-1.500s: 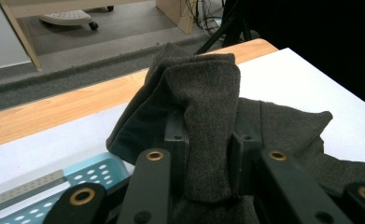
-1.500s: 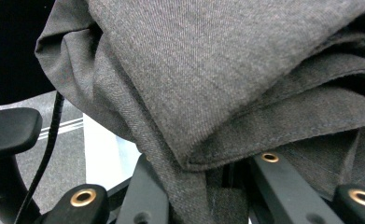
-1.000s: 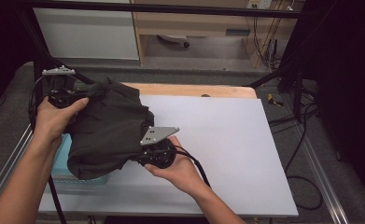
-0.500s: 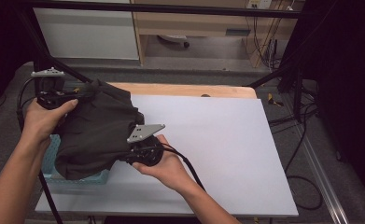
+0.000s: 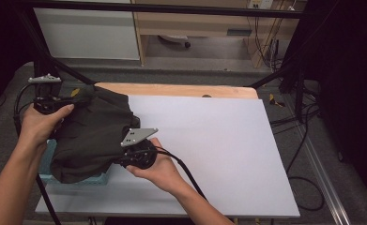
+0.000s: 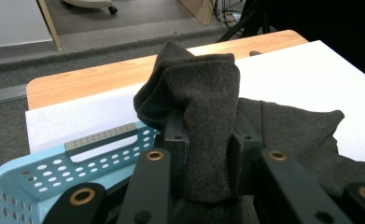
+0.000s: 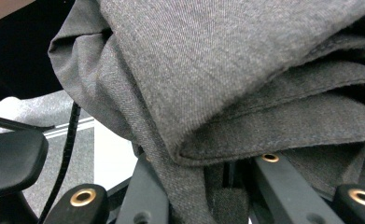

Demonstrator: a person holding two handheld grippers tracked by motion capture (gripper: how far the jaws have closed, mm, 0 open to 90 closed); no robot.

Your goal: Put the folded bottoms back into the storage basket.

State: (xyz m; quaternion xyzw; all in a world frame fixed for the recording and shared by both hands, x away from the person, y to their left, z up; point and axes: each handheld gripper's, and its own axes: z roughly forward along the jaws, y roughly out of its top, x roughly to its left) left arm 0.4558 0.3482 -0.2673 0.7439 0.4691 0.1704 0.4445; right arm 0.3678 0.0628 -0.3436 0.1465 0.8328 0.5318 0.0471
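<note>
Shifted left and lower: dark grey folded fabric garment (image 5: 89, 136), pinched by left gripper (image 6: 208, 154) and right gripper (image 7: 217, 186), hangs directly above light blue perforated plastic basket (image 6: 54, 172).

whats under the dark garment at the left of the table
A light blue perforated basket sits under the dark garment; its rim and handle slot show in the left gripper view. The cloth covers its inside.

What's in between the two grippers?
The dark cloth stretches from the left gripper to the right gripper in the high view, hanging over the blue basket. Each gripper view shows its jaws pinching a fold.
</note>
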